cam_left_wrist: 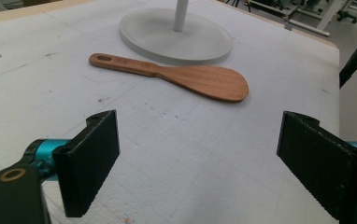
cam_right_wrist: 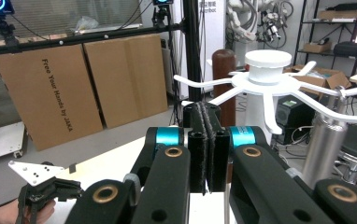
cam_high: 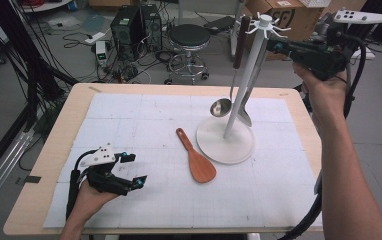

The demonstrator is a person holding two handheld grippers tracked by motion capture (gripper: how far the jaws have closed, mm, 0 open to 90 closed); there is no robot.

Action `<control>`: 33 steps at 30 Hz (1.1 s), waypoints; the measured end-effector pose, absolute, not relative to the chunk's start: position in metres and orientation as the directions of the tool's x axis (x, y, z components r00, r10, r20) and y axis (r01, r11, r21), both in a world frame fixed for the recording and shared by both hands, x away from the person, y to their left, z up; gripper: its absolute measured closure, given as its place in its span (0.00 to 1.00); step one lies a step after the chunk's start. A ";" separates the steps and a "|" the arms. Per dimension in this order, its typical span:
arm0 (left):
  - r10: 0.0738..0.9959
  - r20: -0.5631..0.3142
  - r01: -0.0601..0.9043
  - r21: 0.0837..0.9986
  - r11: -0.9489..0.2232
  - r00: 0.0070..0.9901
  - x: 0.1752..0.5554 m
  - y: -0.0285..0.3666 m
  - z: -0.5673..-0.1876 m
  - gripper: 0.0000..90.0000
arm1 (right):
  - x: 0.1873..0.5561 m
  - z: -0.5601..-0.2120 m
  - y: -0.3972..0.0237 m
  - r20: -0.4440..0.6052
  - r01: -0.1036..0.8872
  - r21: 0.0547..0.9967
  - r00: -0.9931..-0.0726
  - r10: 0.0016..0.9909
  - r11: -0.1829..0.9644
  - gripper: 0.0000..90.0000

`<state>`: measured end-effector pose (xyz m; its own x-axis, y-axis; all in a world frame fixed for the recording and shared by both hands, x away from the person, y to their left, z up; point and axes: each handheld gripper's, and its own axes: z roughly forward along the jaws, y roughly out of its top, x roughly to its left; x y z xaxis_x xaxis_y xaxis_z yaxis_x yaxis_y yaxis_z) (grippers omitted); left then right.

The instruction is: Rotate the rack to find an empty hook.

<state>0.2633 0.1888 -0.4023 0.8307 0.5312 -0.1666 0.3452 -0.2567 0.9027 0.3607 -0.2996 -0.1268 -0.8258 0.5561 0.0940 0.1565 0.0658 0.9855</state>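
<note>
- Quick status on the utensil rack job: two pieces were already hanging on the white stand (cam_high: 239, 95), a ladle (cam_high: 221, 107) with a dark handle and a second metal utensil (cam_high: 245, 118) behind the pole. Couldn't tell exactly what that second one was.
- My right gripper (cam_high: 274, 46) was up by the stand's top hooks (cam_right_wrist: 279, 88), jaws pressed flat together with nothing between them, so I'd guess it was done up there.
- The wooden spatula (cam_high: 195, 156) was lying flat on the white mat (cam_high: 129, 120), just beside the stand's round base (cam_left_wrist: 176, 35), handle pointing away from me.
- My left gripper (cam_high: 132, 170) rested low on the mat, jaws spread wide and empty, aimed at the spatula but well short of it.
- So what's left, as I read it: grab the spatula, hang it by its handle hole.
</note>
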 end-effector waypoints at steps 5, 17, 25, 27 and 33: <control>0.530 -0.167 0.344 0.904 -0.255 0.831 0.263 0.189 -0.402 0.15 | 0.360 -0.125 -0.295 0.086 0.150 0.986 -0.830 0.551 0.072 0.99; 0.530 -0.164 0.341 0.904 -0.257 0.832 0.263 0.189 -0.402 0.15 | 0.352 -0.132 -0.294 0.089 0.154 0.985 -0.828 0.553 0.072 0.91; 0.532 -0.163 0.344 0.902 -0.261 0.831 0.263 0.189 -0.403 0.15 | 0.344 -0.143 -0.290 0.109 0.165 0.984 -0.842 0.528 0.060 0.76; 0.532 -0.163 0.344 0.902 -0.260 0.831 0.263 0.189 -0.403 0.15 | 0.342 -0.149 -0.288 0.117 0.176 0.982 -0.844 0.523 0.065 0.71; 0.532 -0.164 0.346 0.901 -0.262 0.831 0.264 0.188 -0.404 0.15 | 0.336 -0.170 -0.283 0.137 0.202 0.977 -0.849 0.509 0.073 0.65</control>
<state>0.2640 0.1881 -0.4038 0.8309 0.5318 -0.1638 0.3456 -0.2623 0.9010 0.3360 -0.2829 -0.1696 -0.8495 0.5095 0.1372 0.2016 0.0731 0.9767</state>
